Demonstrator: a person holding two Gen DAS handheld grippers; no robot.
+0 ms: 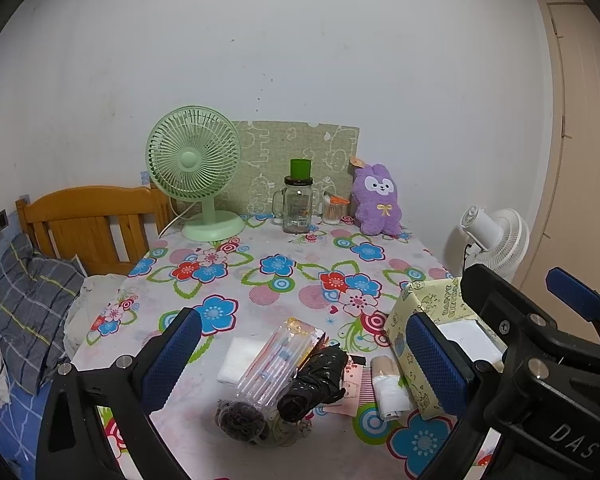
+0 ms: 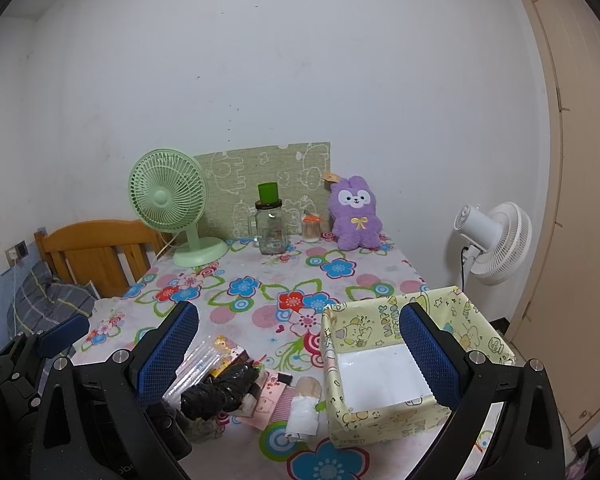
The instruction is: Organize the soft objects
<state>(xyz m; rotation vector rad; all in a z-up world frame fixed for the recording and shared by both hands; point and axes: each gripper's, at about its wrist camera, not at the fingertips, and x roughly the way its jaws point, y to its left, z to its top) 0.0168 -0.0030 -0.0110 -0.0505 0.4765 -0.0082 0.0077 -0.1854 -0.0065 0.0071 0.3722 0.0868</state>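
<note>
Both grippers, left gripper [image 1: 304, 354] and right gripper [image 2: 300, 354], are hovering gaping, empty; soft clutter [image 2: 236, 388] is lying left of the box [image 2: 384, 412], awaiting packing.

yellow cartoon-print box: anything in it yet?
Empty. The yellow cartoon-print paper-wrapped box shows only its bare white floor in the right wrist view; the black crumpled bag and white roll lie outside it on the tablecloth.

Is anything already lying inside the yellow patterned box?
No: in the right wrist view the yellow patterned box shows only its bare white bottom, and the small items still lie on the tablecloth beside it.
</note>
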